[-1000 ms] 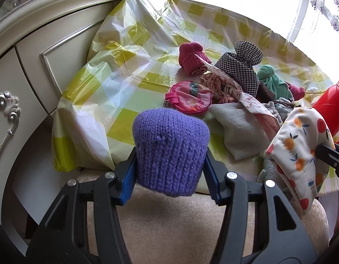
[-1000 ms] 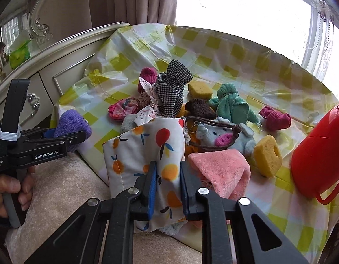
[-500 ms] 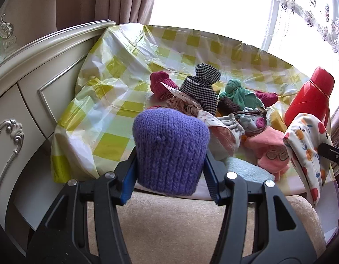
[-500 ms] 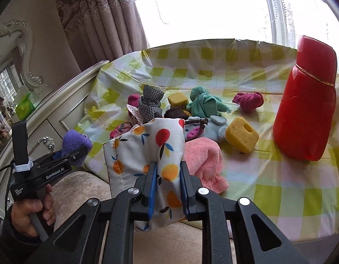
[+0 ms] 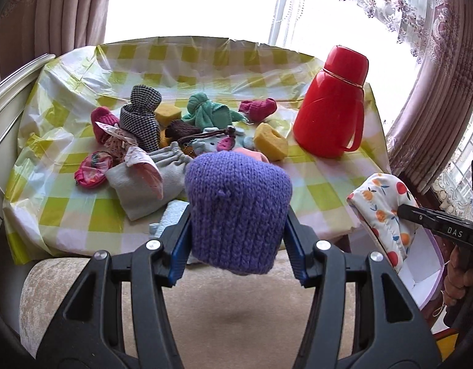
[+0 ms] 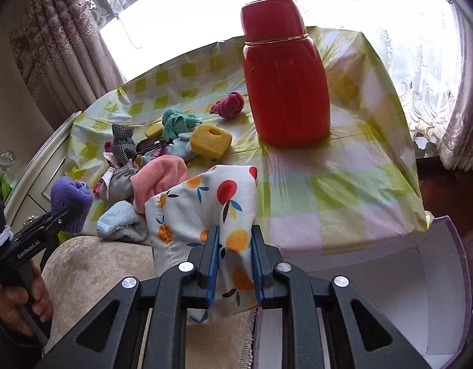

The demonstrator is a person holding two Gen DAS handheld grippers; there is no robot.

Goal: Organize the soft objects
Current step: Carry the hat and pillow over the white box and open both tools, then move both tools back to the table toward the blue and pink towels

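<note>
Left gripper (image 5: 238,233) clamps a purple knitted piece (image 5: 238,209) btwn its blue pads, held in the air above a beige upholstered seat (image 5: 230,313), just in front of the worktop (image 5: 322,181). Right gripper (image 6: 234,264) is clenched on a white fruit-print fabric pouch (image 6: 205,203), also off the worktop, beside an open white box w/ purple rim (image 6: 430,292) at lower right. On the yellow-checked plastic cover: a pile of soft items at left-centre, incl. a black-and-white checked pouch (image 5: 141,120), green cloth (image 5: 205,112), pink towel (image 6: 159,178), light blue cloth (image 6: 121,221) and yellow sponge (image 6: 210,140). A red thermos jug (image 5: 331,101) stands upright, apart from the pile.
</note>
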